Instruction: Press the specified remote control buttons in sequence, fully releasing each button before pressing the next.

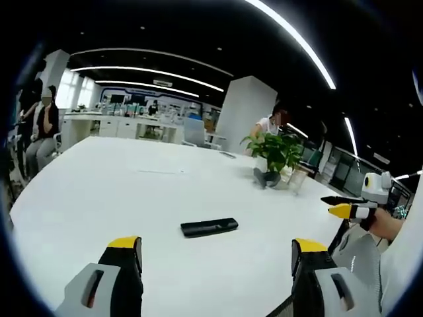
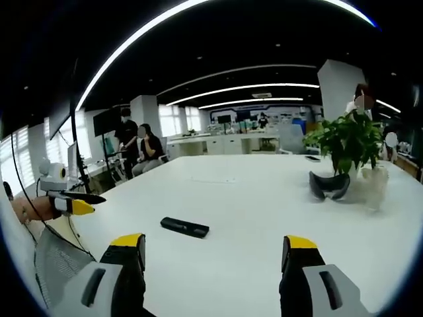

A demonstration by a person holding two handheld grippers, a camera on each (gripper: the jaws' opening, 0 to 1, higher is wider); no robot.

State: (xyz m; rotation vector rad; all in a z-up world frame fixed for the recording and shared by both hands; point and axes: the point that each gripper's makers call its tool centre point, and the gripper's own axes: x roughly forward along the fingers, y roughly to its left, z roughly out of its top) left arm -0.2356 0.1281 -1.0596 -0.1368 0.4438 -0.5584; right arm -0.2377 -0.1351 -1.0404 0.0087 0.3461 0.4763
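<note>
A black remote control [image 1: 209, 227] lies flat on the white table [image 1: 99, 191], just ahead of my left gripper [image 1: 217, 247], whose yellow-tipped jaws stand wide apart with nothing between them. From the right gripper view the remote [image 2: 184, 227] sits ahead and a little left of my right gripper [image 2: 217, 243], also open and empty. Neither gripper touches the remote. The right gripper [image 1: 345, 205] enters the left gripper view at the right edge, held by a hand. The left gripper [image 2: 76, 202] shows at the left edge of the right gripper view.
A potted green plant [image 1: 277, 152] [image 2: 347, 142] stands farther back on the table, with a dark curved object [image 1: 266, 177] [image 2: 328, 185] and a clear container [image 2: 373, 185] beside it. People sit at the table's far side [image 1: 43, 125] [image 2: 149, 148]. Office desks lie beyond.
</note>
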